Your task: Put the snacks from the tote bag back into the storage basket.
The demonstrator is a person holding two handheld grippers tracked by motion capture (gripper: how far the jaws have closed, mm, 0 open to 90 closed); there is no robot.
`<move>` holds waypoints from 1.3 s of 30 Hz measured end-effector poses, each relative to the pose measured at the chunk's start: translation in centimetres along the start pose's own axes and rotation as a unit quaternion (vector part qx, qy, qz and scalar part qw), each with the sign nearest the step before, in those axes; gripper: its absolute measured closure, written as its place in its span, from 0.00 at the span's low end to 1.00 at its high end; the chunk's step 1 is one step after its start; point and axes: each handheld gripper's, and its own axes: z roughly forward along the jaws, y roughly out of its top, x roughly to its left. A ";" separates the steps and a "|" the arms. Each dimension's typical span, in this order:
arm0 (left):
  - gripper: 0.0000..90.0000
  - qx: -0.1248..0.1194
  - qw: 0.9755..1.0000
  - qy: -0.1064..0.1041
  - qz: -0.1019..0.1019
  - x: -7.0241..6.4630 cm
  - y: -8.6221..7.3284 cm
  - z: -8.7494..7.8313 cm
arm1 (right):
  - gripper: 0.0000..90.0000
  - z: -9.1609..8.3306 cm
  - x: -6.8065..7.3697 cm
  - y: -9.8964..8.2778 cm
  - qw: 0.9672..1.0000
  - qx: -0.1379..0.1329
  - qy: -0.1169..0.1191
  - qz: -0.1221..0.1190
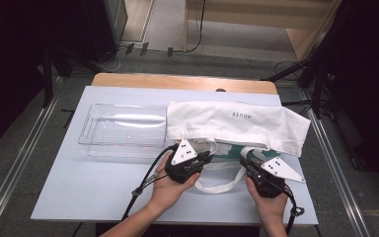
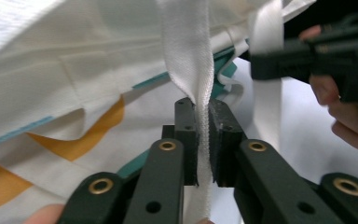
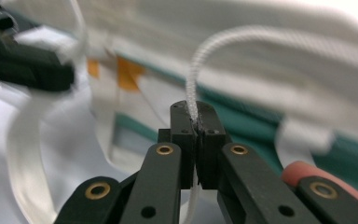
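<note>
Right now the left gripper (image 2: 203, 140) is clamped on a white woven strap (image 2: 189, 60) of the tote bag (image 1: 237, 121), the flat webbing pinched edge-on between its two black pads. The right gripper (image 3: 196, 140) is closed tight on a second white handle strap (image 3: 193, 93), which arches up out of the jaws and curves off to the right. In the high view both grippers sit side by side at the near edge of the bag, the left gripper (image 1: 205, 159) to the left of the right gripper (image 1: 244, 163), with a loop of strap (image 1: 222, 185) sagging between them toward the near side. The bag is white cloth with small lettering on its upper face, lying flat and wide across the right half of the table (image 1: 89, 192); teal and orange print shows along its underside. A clear plastic bin (image 1: 123, 129) stands just left of the bag.
</note>
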 end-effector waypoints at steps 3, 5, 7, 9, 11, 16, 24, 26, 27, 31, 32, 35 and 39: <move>0.87 0.000 1.000 -0.001 -0.002 -0.2 -0.1 0.0 | 0.99 0.4 0.4 1.1 1.000 -0.014 0.010 0.009; 0.80 0.003 1.000 -0.002 -0.001 -0.5 -0.2 0.1 | 0.99 0.6 0.6 1.7 0.999 -0.024 0.017 0.015; 0.72 0.007 1.000 0.002 0.004 -0.8 -0.3 0.2 | 0.99 0.7 0.8 2.0 0.999 -0.026 0.017 0.014; 0.63 0.014 1.000 0.011 0.009 -1.6 -0.5 0.7 | 0.99 0.9 1.0 2.3 0.999 -0.029 0.021 0.014; 0.59 0.016 1.000 0.013 0.010 -1.8 -0.5 0.8 | 0.99 0.9 1.1 2.4 0.999 -0.030 0.020 0.016; 0.49 0.018 0.999 0.030 0.004 -3.3 -0.8 2.3 | 0.97 0.9 1.2 2.4 0.999 -0.028 0.031 0.029; 0.33 0.018 0.999 0.045 -0.001 -4.4 -1.1 3.8 | 0.95 0.8 1.4 2.8 0.997 -0.033 0.063 0.043; 0.34 0.021 0.998 0.057 -0.010 -4.3 -1.2 4.3 | 0.95 0.6 1.4 3.0 0.996 -0.037 0.074 0.045; 0.34 0.021 0.998 0.057 -0.010 -4.3 -1.2 4.3 | 0.95 0.6 1.5 3.0 0.995 -0.037 0.075 0.045; 0.36 0.023 0.996 0.091 0.000 -4.7 -1.3 5.0 | 0.95 0.3 1.6 3.1 0.994 -0.041 0.083 0.050; 0.39 0.019 0.995 0.099 0.002 -4.7 -1.3 5.0 | 0.95 0.3 1.6 3.1 0.994 -0.041 0.085 0.050; 0.59 0.014 0.995 0.099 0.004 -4.5 -1.2 5.0 | 0.94 0.1 1.6 3.1 0.994 -0.041 0.087 0.044; 0.81 0.011 0.997 0.071 0.006 -3.8 -1.0 4.4 | 0.91 -0.2 1.4 3.0 0.994 -0.043 0.087 0.041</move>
